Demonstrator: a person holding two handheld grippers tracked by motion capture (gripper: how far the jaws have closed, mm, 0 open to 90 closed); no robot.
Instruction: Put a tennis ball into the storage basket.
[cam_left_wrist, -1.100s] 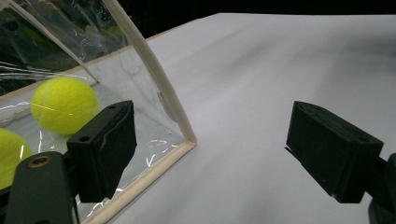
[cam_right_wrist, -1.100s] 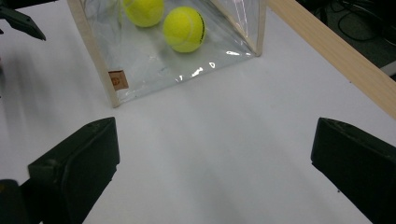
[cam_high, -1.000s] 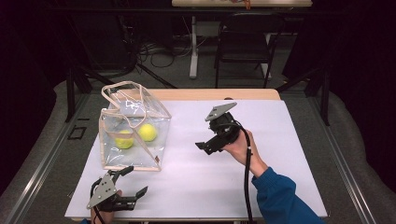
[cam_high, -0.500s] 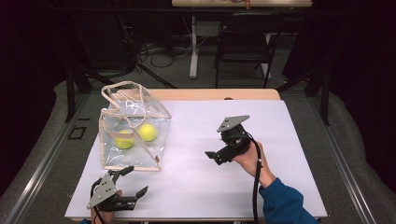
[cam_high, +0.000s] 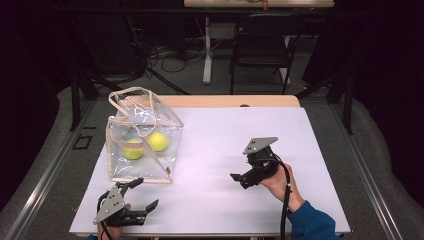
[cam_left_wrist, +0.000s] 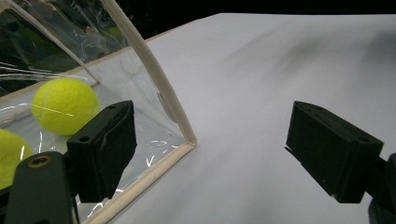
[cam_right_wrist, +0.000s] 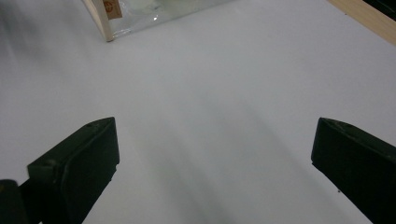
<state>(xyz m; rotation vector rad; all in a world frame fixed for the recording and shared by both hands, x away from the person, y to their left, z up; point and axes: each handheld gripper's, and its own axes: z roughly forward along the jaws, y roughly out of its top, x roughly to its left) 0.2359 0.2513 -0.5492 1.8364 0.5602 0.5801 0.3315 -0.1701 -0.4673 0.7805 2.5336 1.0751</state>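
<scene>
A clear plastic bag (cam_high: 150, 165) with beige trim and handles stands on the left of the white table (cam_high: 225, 130). Two yellow tennis balls (cam_high: 133, 149) (cam_high: 158, 141) lie inside it. My left gripper (cam_high: 144, 193) rests at the table's front left edge, just in front of the bag, open and holding nothing. In the left gripper view its jaws (cam_left_wrist: 210, 154) frame the bag's near corner (cam_left_wrist: 187, 140), with one ball (cam_left_wrist: 64, 105) behind the left jaw. My right gripper (cam_high: 240, 177) hovers open over bare table right of centre, pointing left toward the bag (cam_right_wrist: 107, 18).
A wooden strip (cam_high: 230, 101) runs along the table's far edge. A dark chair (cam_high: 262, 45) and floor cables (cam_high: 170, 55) lie beyond it. White table surface stretches between the bag and my right gripper.
My right gripper has drawn back toward the person and to the right, sinking nearer the table. The left gripper, bag and balls have stayed put.
</scene>
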